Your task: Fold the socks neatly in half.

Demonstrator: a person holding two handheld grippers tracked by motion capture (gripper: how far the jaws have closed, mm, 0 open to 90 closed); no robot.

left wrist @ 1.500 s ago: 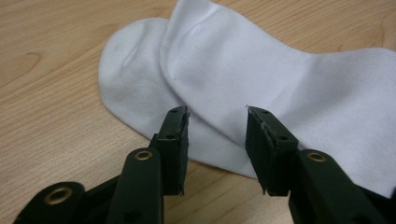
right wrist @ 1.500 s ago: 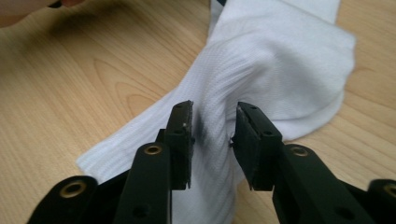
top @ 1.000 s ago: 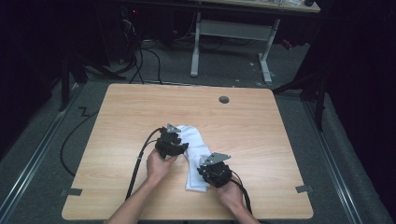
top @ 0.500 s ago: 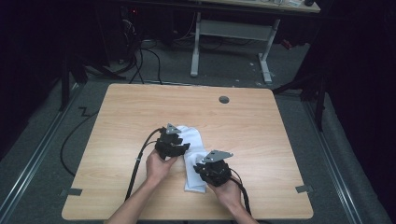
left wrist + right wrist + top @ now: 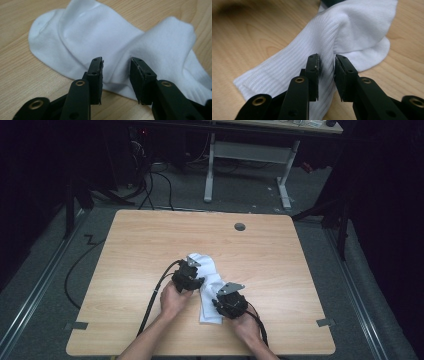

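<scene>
White socks (image 5: 207, 282) lie crumpled mid-table, near side. Left gripper (image 5: 116, 67) jaws half open, just been closing over a fold, not pinching. Right gripper (image 5: 326, 63) jaws narrow, just been opening, ribbed cuff slack between them. Best: drop lower, grab one layer only.

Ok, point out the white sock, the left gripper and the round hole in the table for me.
white sock (image 5: 82, 37): left gripper view, on its smooth foot part.
left gripper (image 5: 116, 65): left gripper view, midway between its jaw tips.
round hole (image 5: 240, 226): high view, on its dark centre, far side of the table.
</scene>
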